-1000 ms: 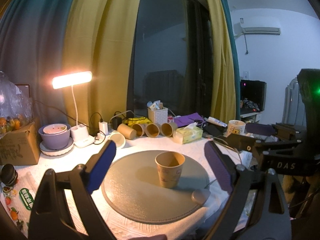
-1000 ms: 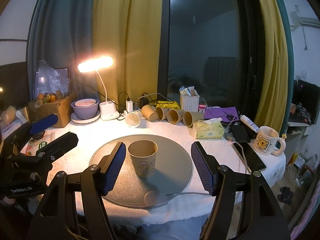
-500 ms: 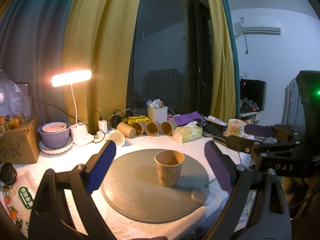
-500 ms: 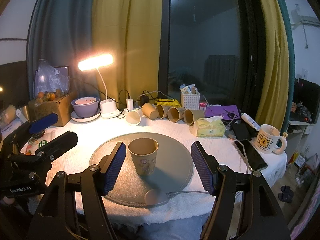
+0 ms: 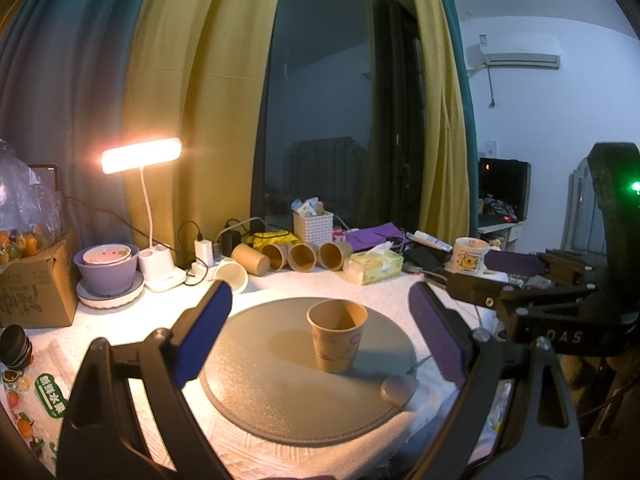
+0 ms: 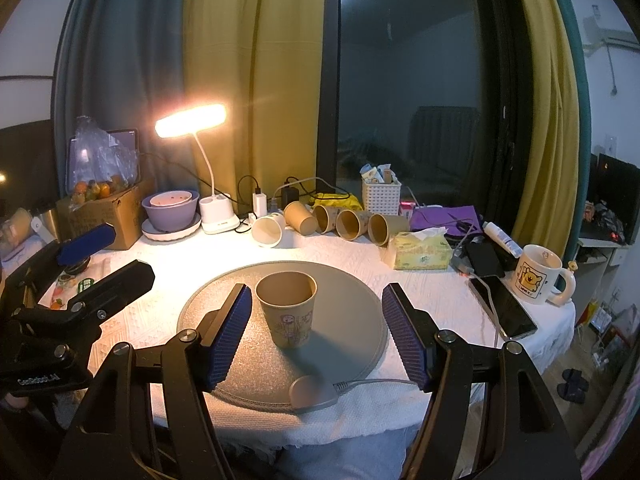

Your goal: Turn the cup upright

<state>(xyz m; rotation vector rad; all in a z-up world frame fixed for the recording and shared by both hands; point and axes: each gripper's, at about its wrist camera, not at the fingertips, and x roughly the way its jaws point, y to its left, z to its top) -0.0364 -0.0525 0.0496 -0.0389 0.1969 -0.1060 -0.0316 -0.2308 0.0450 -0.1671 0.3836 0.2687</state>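
Note:
A brown paper cup (image 5: 337, 336) stands upright, mouth up, on a round grey mat (image 5: 280, 392); it also shows in the right wrist view (image 6: 287, 309) on the mat (image 6: 352, 304). My left gripper (image 5: 320, 340) is open and empty, its jaws wide apart either side of the cup, pulled back from it. My right gripper (image 6: 318, 336) is open and empty, its jaws either side of the cup, short of it. Each gripper shows at the edge of the other's view.
Several paper cups (image 6: 344, 224) lie on their sides at the back of the white-clothed table. A lit desk lamp (image 6: 192, 120), purple bowl (image 6: 170, 210), tissue box (image 6: 420, 252), phone (image 6: 502, 306) and mug (image 6: 538, 280) stand around the mat.
Both grippers have drawn back and risen slightly, so the cup sits a little lower in both views. The cup has not moved.

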